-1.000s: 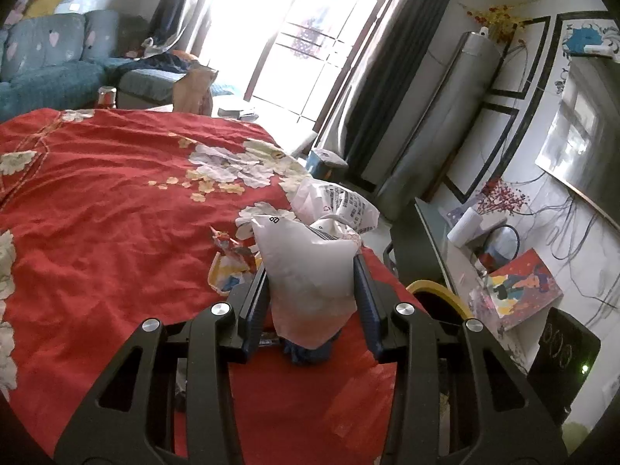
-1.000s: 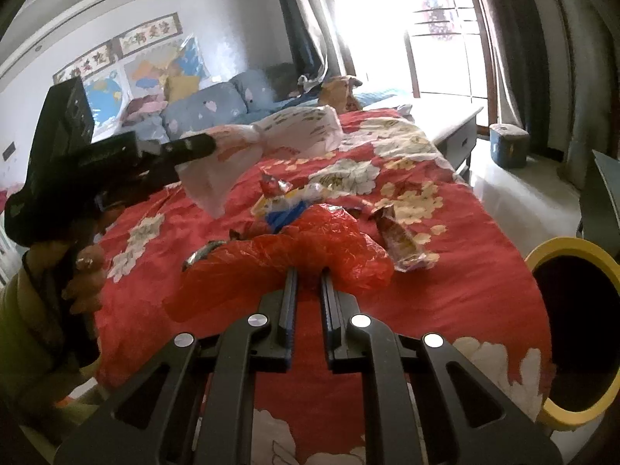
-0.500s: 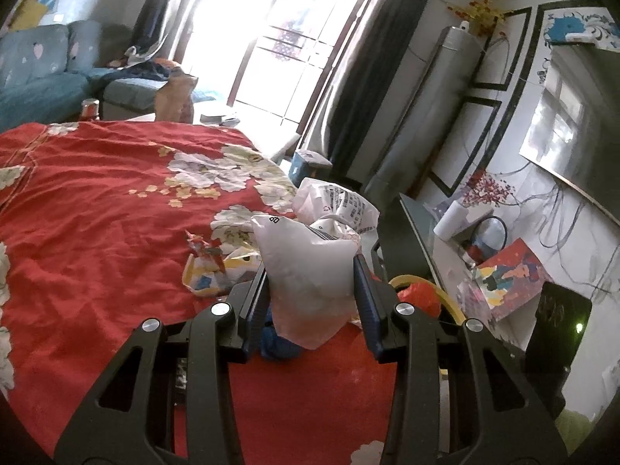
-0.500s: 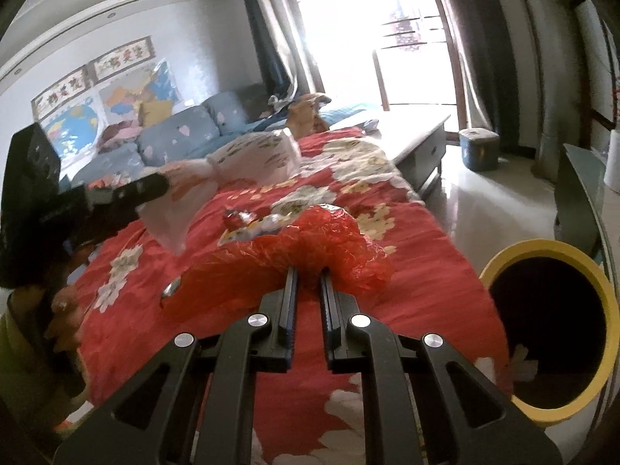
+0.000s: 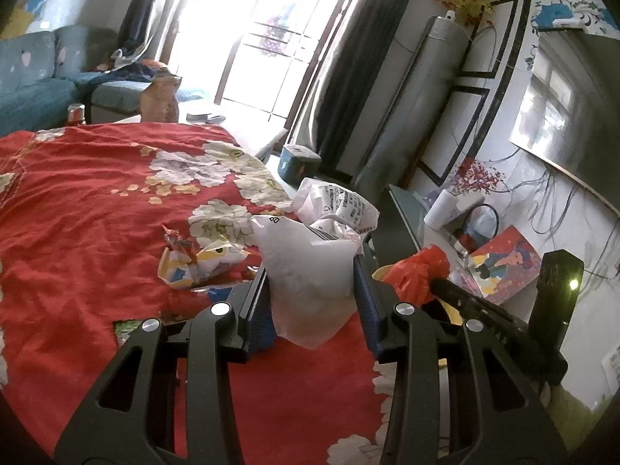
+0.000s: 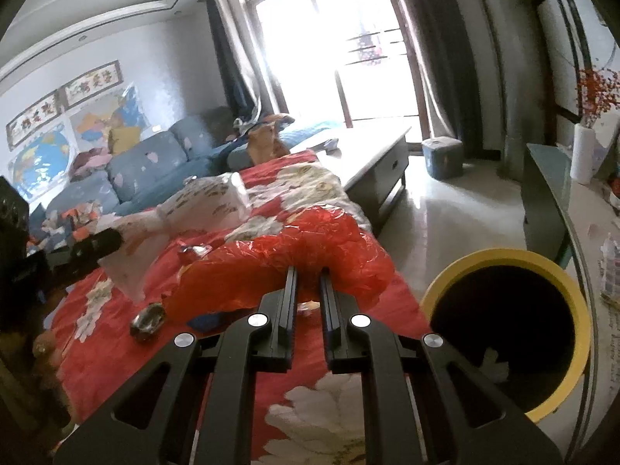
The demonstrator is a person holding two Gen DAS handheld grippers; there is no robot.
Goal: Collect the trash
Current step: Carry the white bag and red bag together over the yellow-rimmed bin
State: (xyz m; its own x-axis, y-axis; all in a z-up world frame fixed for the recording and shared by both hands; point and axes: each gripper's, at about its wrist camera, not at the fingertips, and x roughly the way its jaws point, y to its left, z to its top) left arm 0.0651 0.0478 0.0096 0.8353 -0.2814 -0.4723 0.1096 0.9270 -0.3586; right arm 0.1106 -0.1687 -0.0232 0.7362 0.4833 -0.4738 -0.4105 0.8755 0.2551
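My left gripper [image 5: 312, 271] is shut on a white plastic bag [image 5: 310, 275] with printed text, held above the red flowered cloth [image 5: 77, 213]. My right gripper [image 6: 308, 273] is shut on a crumpled red plastic bag [image 6: 294, 252], held up left of a yellow-rimmed black bin [image 6: 507, 329]. The red bag and right gripper also show in the left wrist view [image 5: 418, 275], right of the white bag. The white bag also shows in the right wrist view [image 6: 205, 201]. Snack wrappers [image 5: 197, 263] lie on the cloth.
A small shiny wrapper [image 6: 149, 319] lies on the cloth. A grey coffee table [image 6: 372, 159] and a blue sofa [image 6: 143, 170] stand beyond it. A glass-topped side table [image 6: 550, 190] with a paper roll [image 6: 583, 155] is at the right. A blue box [image 6: 443, 157] sits on the floor.
Both grippers have swung right toward the bin with their bags. The bin now fills more of the right wrist view, and the red bag has come into the left wrist view.
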